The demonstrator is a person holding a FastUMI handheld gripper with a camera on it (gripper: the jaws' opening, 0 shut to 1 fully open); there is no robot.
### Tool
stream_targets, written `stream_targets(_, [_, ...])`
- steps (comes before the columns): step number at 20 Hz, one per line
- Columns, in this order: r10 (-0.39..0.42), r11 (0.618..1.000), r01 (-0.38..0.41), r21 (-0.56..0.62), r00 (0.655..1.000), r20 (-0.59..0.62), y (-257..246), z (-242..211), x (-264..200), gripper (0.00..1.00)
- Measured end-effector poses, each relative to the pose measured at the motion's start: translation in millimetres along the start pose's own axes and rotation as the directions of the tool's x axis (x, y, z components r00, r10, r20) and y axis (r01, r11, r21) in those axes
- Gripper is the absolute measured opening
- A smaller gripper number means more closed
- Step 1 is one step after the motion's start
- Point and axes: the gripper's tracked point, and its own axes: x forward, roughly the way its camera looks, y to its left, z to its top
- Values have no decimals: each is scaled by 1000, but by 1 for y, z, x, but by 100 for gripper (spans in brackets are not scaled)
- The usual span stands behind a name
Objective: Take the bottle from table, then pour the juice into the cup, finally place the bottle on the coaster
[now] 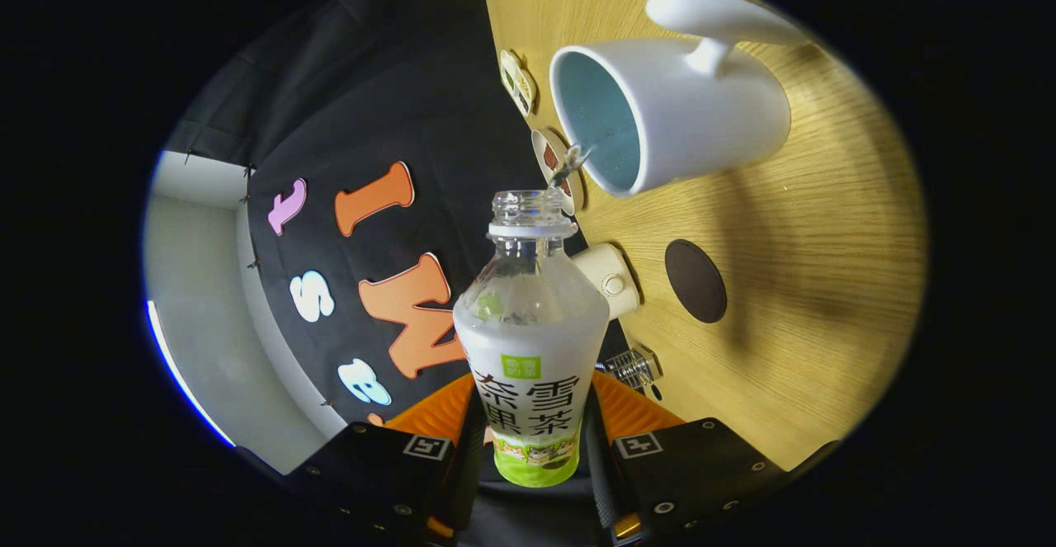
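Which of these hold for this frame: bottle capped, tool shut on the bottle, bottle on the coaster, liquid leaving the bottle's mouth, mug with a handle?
1. The bottle is capped. False: its mouth is open.
2. The tool is shut on the bottle. True: both fingers press its sides.
3. The bottle stands on the coaster. False: the dark round coaster lies bare on the table.
4. Liquid is leaving the bottle's mouth towards the cup. True.
5. The cup has a handle. True.
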Motion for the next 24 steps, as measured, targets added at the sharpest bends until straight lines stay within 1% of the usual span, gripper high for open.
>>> stream_targets(7, [19,998,-19,52,1000,-4,18,-4,-2,58])
stream_targets(9, [7,998,-7,56,1000,-11,16,-6,-2,58])
stream_targets(14, [19,995,-19,100,1000,-4,22,-1,-2,58])
stream_targets(16, [12,993,-10,119,1000,-12,19,-1,-2,58])
stream_targets(24, [41,976,-34,215,999,-26,28,-2,-3,58])
